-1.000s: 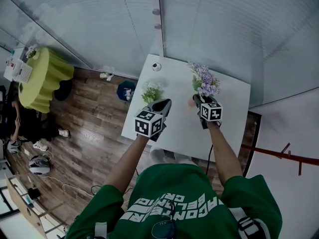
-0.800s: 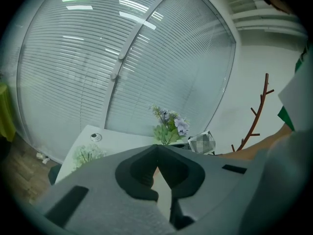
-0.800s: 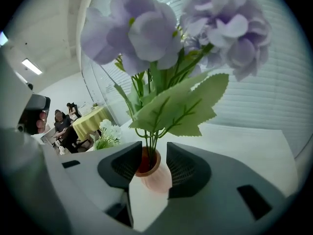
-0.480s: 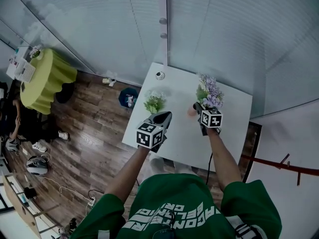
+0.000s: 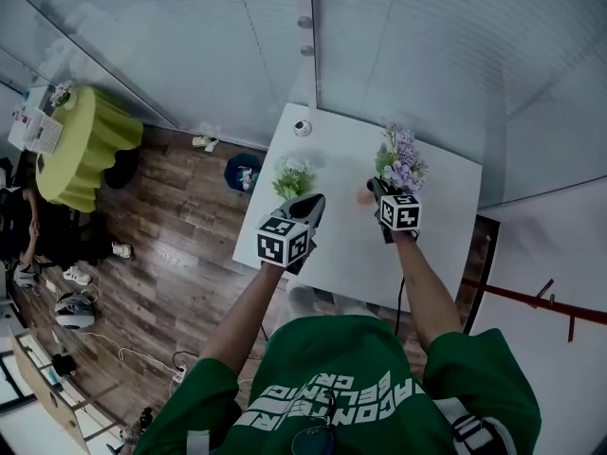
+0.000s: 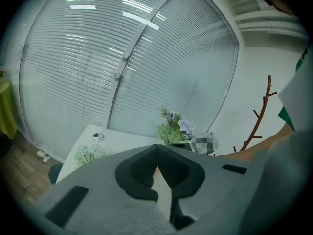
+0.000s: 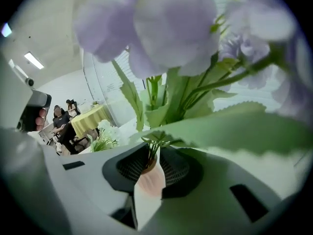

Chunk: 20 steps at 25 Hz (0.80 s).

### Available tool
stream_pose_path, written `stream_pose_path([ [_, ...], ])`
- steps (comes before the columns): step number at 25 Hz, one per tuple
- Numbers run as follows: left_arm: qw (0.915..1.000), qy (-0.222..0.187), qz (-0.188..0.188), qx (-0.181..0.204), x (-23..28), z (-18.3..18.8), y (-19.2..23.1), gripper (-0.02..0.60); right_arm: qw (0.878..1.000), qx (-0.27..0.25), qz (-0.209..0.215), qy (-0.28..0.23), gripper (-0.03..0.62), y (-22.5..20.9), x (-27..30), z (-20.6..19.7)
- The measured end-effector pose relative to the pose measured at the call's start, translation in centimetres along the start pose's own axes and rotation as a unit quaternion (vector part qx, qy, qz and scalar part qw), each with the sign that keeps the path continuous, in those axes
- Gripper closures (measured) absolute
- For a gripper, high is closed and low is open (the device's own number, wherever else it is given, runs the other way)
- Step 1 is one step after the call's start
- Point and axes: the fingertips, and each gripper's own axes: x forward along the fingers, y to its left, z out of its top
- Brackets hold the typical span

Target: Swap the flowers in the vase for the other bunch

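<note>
Right gripper, its jaws having just closed in, clamps the stems of the purple flowers right above the mouth of the pink vase. The vase stands mid-table, nearer the far edge. Left gripper hangs over the table's left edge with jaws together and nothing between them. Just beyond it the white bunch sits by that edge.

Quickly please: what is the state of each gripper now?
Left gripper: closed, empty.
Right gripper: jaws just closed further, gripping the purple flowers by the stems.
</note>
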Motion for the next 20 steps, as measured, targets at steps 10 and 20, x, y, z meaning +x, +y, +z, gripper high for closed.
stream_pose_path([
  [10, 1.0, 0.001, -0.007, 0.0, 0.2, 0.2, 0.6, 0.574, 1.0, -0.018, -0.005, -0.003, 0.54, 1.0, -0.3, -0.1],
  [20, 0.9996, 0.001, -0.025, 0.015, 0.4, 1.2, 1.1, 0.574, 1.0, -0.012, -0.011, -0.024, 0.554, 1.2, -1.5, 1.3],
])
